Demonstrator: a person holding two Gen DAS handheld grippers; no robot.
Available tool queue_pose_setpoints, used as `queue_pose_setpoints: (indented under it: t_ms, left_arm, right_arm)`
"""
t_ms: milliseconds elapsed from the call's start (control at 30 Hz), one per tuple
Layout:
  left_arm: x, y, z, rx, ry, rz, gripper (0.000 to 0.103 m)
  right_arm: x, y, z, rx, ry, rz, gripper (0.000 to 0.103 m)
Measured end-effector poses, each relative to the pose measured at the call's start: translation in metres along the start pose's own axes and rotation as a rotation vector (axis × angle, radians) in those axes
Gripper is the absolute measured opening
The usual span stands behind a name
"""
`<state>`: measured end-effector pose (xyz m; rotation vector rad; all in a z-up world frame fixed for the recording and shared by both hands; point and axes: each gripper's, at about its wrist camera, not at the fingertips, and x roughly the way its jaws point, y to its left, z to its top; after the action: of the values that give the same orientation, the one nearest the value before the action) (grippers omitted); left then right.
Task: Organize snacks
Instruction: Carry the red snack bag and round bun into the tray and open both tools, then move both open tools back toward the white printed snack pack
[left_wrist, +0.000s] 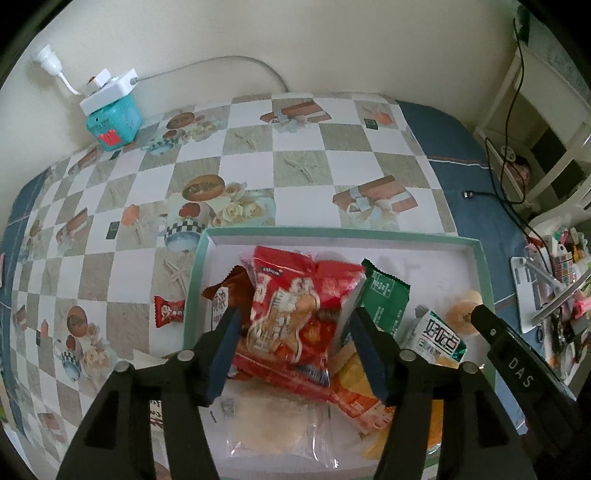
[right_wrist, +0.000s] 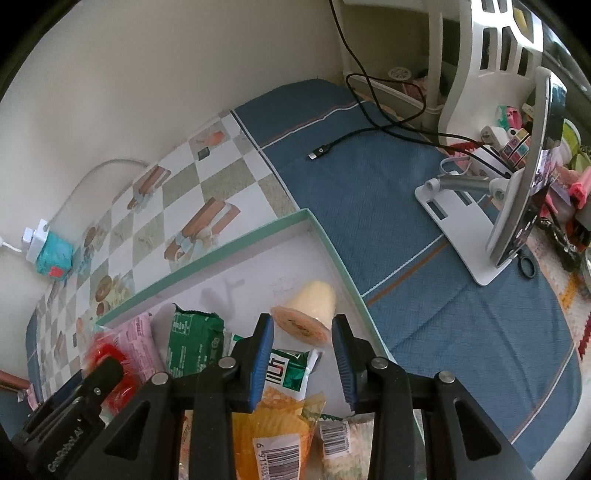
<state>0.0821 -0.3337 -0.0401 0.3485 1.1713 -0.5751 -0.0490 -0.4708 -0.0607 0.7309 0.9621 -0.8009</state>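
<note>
Left gripper (left_wrist: 293, 325) nearest, jaws apart, straddling red snack bag (left_wrist: 295, 314) atop pile in green-rimmed tray (left_wrist: 480, 266) on counter; pads clear of it. Right gripper (right_wrist: 303, 354) released, cream cup (right_wrist: 308, 314) lying beyond its tips. Red candy (left_wrist: 169, 310) outside tray, left.

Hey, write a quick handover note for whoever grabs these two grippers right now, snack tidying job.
Left gripper: jaws open around the red snack bag, not pressing it.
Right gripper: jaws open, empty, just short of the pale cup.
Done: most snacks lie piled in the green-rimmed box.
Left: one small red candy lies outside on the checked cloth, beside the box's left wall; bring it in, perhaps tidy the pile.
</note>
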Motion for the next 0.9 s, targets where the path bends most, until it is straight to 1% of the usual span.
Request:
queue_pose_setpoints:
  t_ms: [67, 133, 200, 300, 367, 400, 433, 467, 500, 667, 700, 733, 767, 900]
  left_arm:
    - [-0.001, 0.001, 0.000, -0.005, 0.002, -0.003, 0.063]
    - [-0.002, 0.003, 0.000, -0.008, 0.002, -0.006, 0.063]
    - [-0.004, 0.006, 0.000, -0.016, 0.005, -0.010, 0.063]
    - [-0.006, 0.011, 0.000, -0.028, 0.005, -0.011, 0.063]
    - [-0.008, 0.014, 0.001, -0.036, 0.004, -0.009, 0.064]
    - [-0.009, 0.016, 0.001, -0.039, 0.003, -0.008, 0.066]
    - [-0.010, 0.018, 0.001, -0.044, 0.001, -0.006, 0.073]
    - [-0.011, 0.020, 0.002, -0.048, -0.002, -0.006, 0.079]
    - [-0.012, 0.021, 0.002, -0.051, -0.006, -0.004, 0.079]
    - [-0.014, 0.029, 0.003, -0.072, -0.014, 0.014, 0.080]
    - [-0.014, 0.031, 0.003, -0.076, -0.015, 0.019, 0.081]
    - [-0.014, 0.032, 0.004, -0.081, -0.016, 0.025, 0.087]
    - [-0.014, 0.034, 0.004, -0.086, -0.019, 0.032, 0.088]
    - [-0.014, 0.042, 0.003, -0.108, -0.024, 0.057, 0.088]
  right_arm:
    - [-0.001, 0.001, 0.000, -0.005, 0.000, -0.006, 0.039]
    - [-0.004, 0.002, 0.000, -0.014, -0.002, -0.015, 0.043]
    - [-0.005, 0.003, 0.000, -0.018, -0.003, -0.021, 0.052]
    - [-0.007, 0.005, 0.000, -0.026, -0.003, -0.023, 0.062]
    - [-0.007, 0.007, 0.000, -0.033, -0.003, -0.028, 0.066]
    - [-0.007, 0.008, 0.000, -0.037, -0.004, -0.031, 0.069]
    - [-0.007, 0.009, 0.000, -0.040, -0.005, -0.032, 0.070]
    - [-0.007, 0.010, 0.000, -0.043, -0.006, -0.032, 0.074]
    - [-0.007, 0.011, 0.000, -0.045, -0.008, -0.032, 0.078]
    - [-0.007, 0.013, -0.001, -0.055, -0.010, -0.030, 0.081]
    - [-0.007, 0.014, -0.001, -0.056, -0.009, -0.029, 0.084]
    - [-0.007, 0.014, -0.001, -0.058, -0.010, -0.029, 0.086]
    - [-0.007, 0.015, -0.001, -0.060, -0.012, -0.030, 0.091]
    - [-0.008, 0.018, -0.001, -0.070, -0.015, -0.033, 0.091]
